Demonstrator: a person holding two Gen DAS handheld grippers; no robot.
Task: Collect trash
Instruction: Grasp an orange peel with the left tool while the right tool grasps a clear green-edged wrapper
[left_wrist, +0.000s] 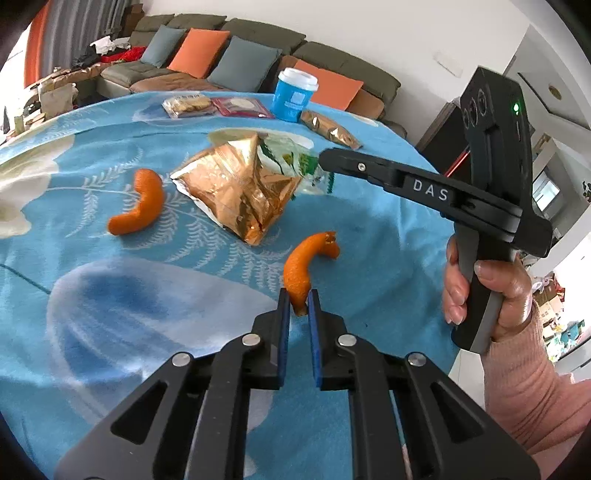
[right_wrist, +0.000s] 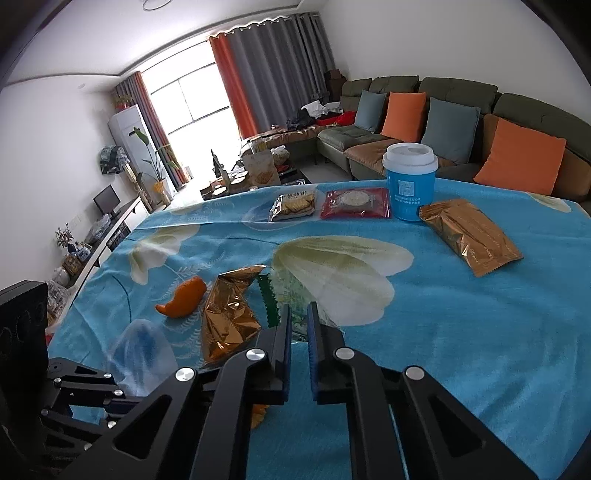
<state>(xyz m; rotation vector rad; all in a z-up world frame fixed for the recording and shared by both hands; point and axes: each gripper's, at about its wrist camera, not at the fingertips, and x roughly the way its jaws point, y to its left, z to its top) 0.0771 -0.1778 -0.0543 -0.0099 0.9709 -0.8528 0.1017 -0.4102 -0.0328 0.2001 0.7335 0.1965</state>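
Observation:
On the blue flowered tablecloth (left_wrist: 369, 240), my left gripper (left_wrist: 298, 295) is shut on the near end of a curved orange peel (left_wrist: 304, 262). A second orange peel (left_wrist: 142, 208) lies to the left, and a torn gold wrapper (left_wrist: 240, 188) sits between them. Behind the gold wrapper is a clear wrapper with green print (left_wrist: 291, 158). My right gripper (right_wrist: 297, 310) is shut on that clear wrapper (right_wrist: 295, 291). Its black finger (left_wrist: 332, 160) reaches the wrapper from the right in the left wrist view. The gold wrapper (right_wrist: 225, 314) and the far peel (right_wrist: 183, 299) show to its left.
At the far side of the table stand a blue lidded cup (right_wrist: 410, 184), a cracker pack (right_wrist: 295, 206), a red snack pack (right_wrist: 356, 203) and a sealed gold pack (right_wrist: 469, 236). A sofa (right_wrist: 443, 122) with cushions lies beyond. A hand (left_wrist: 491, 291) holds the right gripper's handle.

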